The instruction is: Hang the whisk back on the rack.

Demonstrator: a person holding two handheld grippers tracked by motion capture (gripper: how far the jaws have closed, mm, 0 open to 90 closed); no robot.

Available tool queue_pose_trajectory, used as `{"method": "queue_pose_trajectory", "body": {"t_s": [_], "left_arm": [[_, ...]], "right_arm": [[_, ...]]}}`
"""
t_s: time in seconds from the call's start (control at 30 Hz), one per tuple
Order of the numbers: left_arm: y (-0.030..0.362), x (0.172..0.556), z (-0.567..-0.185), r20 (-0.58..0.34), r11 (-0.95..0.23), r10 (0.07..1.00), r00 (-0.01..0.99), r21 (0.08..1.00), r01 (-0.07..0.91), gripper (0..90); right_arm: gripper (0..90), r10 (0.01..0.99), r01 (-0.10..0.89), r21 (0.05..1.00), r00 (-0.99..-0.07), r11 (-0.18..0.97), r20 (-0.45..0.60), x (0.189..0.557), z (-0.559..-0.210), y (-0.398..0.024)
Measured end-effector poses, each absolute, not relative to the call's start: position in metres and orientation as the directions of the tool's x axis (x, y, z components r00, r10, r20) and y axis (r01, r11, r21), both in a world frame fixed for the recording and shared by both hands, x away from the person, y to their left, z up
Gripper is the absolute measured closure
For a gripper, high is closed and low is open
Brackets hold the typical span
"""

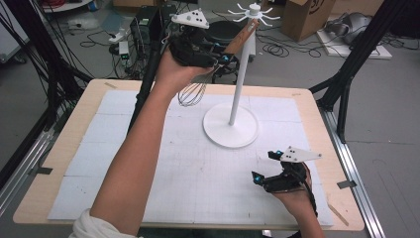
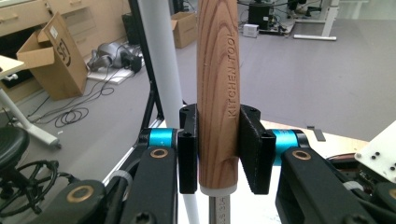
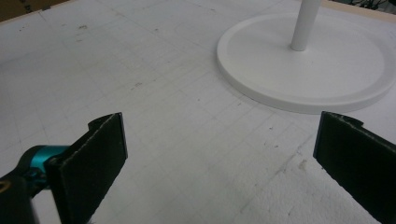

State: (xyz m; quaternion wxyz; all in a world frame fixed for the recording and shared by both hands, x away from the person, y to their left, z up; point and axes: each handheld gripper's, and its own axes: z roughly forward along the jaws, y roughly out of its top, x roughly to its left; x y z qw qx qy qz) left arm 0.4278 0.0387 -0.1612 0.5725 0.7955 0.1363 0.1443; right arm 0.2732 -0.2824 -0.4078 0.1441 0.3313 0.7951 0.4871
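Whisk (image 1: 213, 74) is up in the air near the hook stand's (image 1: 236, 89) top, not hung yet; my left tongs (image 2: 218, 154) pinch its wooden handle. Right tongs (image 1: 270, 166) spread, idle over the desk (image 1: 74, 129), near right.

We see a light wooden table (image 1: 69, 144) whose top is mostly covered by white gridded sheets (image 1: 188, 168), laid edge to edge and marked with small dark scuffs. On the sheets, toward the far right, we find the round white base (image 1: 231, 125) of a stand, its thin white pole (image 1: 239, 89) rising upright from the middle. Bare wood borders the sheets all around.
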Motion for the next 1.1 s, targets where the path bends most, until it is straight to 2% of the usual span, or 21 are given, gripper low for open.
{"method": "queue_pose_trajectory", "body": {"t_s": [0.83, 1.1], "left_arm": [[0.034, 0.437, -0.173, 0.041, -0.334, 0.401, 0.915, 0.937, 0.105, 70.3], [0.039, 0.434, -0.175, 0.011, -0.323, 0.408, 0.913, 0.937, 0.133, 56.7]], "right_arm": [[1.9, 0.668, 0.389, 0.869, -0.738, 0.306, 0.095, 0.272, -0.408, -0.284], [1.9, 0.666, 0.388, 0.868, -0.74, 0.309, 0.093, 0.272, -0.409, -0.284]]}}
